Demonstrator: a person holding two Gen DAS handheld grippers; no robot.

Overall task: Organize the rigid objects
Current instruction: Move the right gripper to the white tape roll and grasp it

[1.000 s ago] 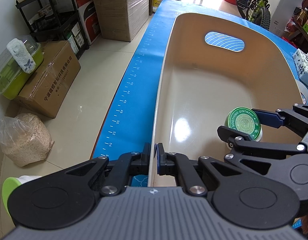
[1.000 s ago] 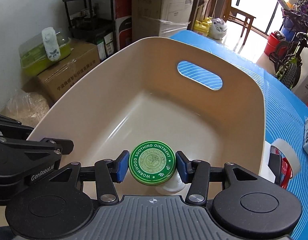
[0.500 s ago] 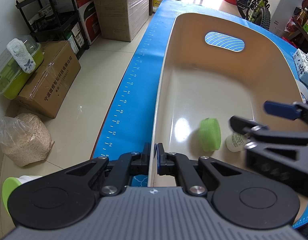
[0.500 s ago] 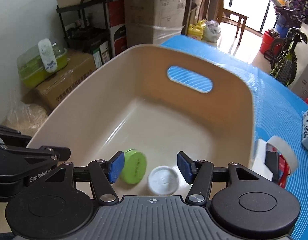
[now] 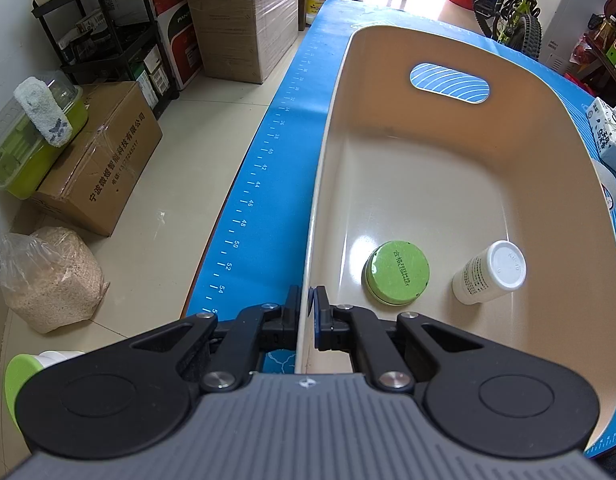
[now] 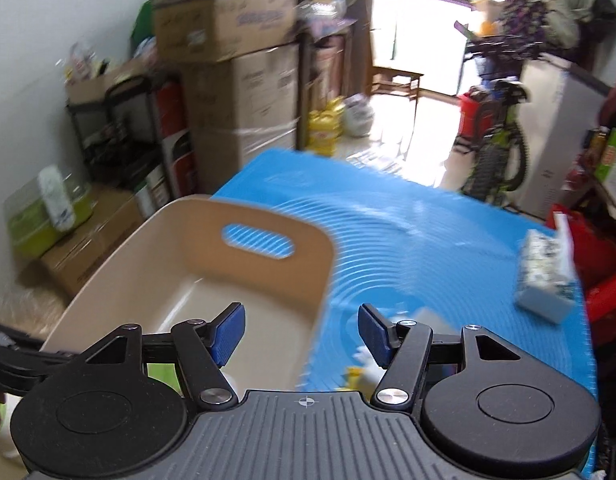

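A beige tub (image 5: 564, 184) sits on the blue mat (image 5: 283, 128), its long axis running away from the left gripper (image 5: 306, 312), whose jaws pinch the tub's near rim. Inside, near that rim, a green tin (image 5: 396, 273) lies flat, printed base up; beside it a white bottle (image 5: 490, 273) lies tipped, cap pointing up and right. Most of the tub floor beyond them is bare. The right gripper (image 6: 301, 332) hovers above the tub's right wall, jaws wide and holding nothing

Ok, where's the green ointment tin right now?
Left wrist view: the green ointment tin lies on the beige tub's floor, near end, just left of the white bottle.
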